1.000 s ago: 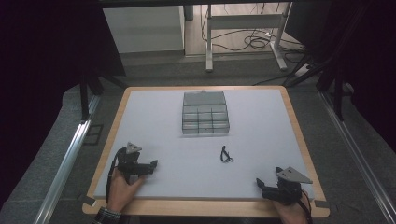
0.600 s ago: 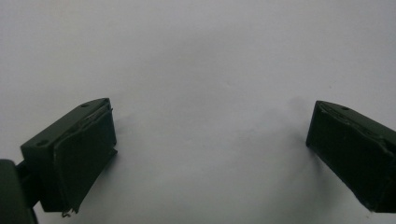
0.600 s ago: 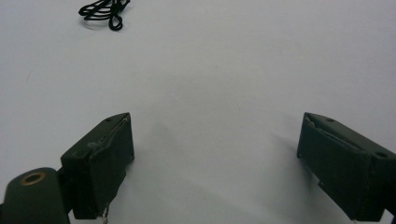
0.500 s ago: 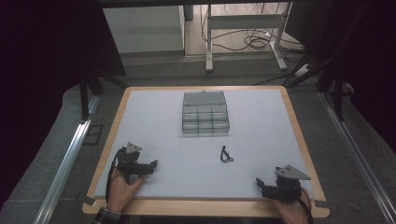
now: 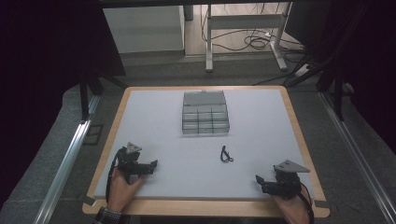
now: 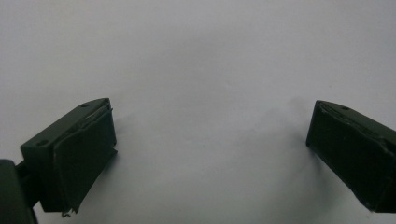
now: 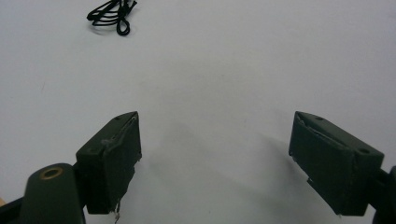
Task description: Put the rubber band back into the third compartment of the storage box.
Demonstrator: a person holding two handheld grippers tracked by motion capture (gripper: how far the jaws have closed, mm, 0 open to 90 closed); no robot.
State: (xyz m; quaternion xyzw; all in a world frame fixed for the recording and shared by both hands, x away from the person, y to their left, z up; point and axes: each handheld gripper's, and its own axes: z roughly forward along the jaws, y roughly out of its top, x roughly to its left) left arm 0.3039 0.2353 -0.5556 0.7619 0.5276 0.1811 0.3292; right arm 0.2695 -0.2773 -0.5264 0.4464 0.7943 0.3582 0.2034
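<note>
While both hands rest at the counter's near edge:
Left gripper (image 5: pixel 148 165): near-left corner, fingers spread, empty.
Right gripper (image 5: pixel 261 181): near-right corner, fingers spread, empty.
Black cord (image 5: pixel 226 154): mid-counter, right of centre.
Compartment box (image 5: pixel 204 112): toward the far edge.

The high view looked forward and down over the whole table (image 5: pixel 140 116). Each gripper view sat low, close above the white surface (image 6: pixel 196 56); the right one shared the black cord (image 7: pixel 112 13).

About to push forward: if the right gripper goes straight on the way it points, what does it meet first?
Probably bare white table. The right gripper is open, and the black cord lies ahead but left of its line; it would likely pass beside it.
</note>
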